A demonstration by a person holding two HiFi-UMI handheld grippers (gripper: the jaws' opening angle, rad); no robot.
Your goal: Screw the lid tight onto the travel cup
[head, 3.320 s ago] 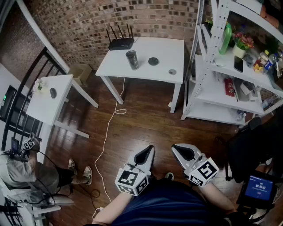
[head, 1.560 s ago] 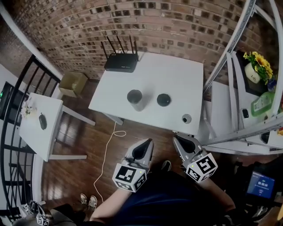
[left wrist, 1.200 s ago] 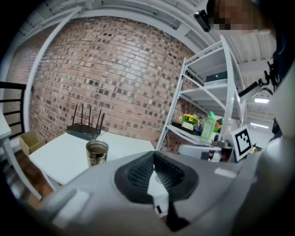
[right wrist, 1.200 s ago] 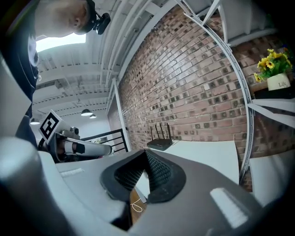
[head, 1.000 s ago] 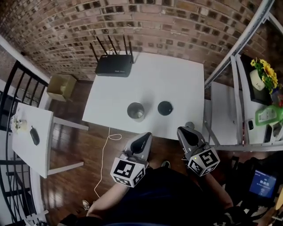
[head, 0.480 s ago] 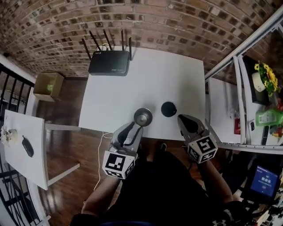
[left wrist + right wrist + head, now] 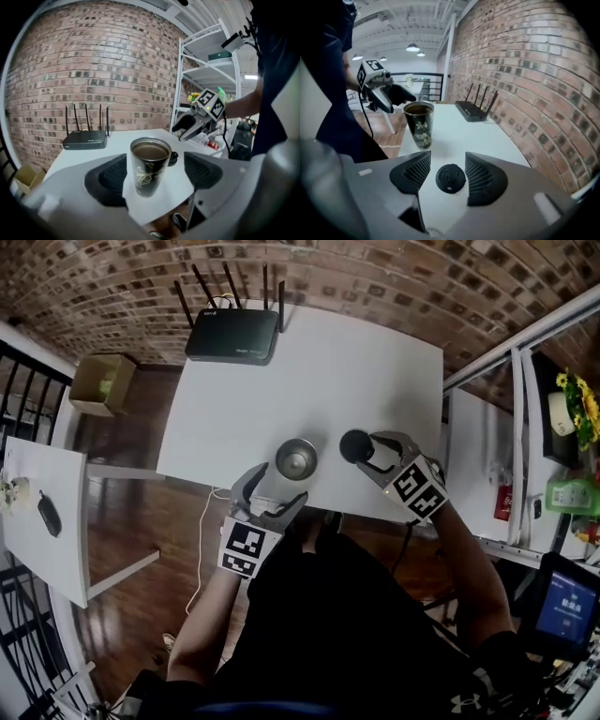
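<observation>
The travel cup (image 7: 296,459) stands upright and uncapped on the white surface (image 7: 356,362). It sits between the pads of the left tongs (image 7: 275,488), which have just been opening and stand spread, clear of its wall on both sides. The black lid (image 7: 354,446) lies flat near the cup, to its right in the head view. It lies between the pads of the right tongs (image 7: 371,454), which have also just been opening and do not touch it.

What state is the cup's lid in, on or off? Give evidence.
Off. The cup stands open-topped on the table, its rim bare; the lid lies flat beside it, apart.
</observation>
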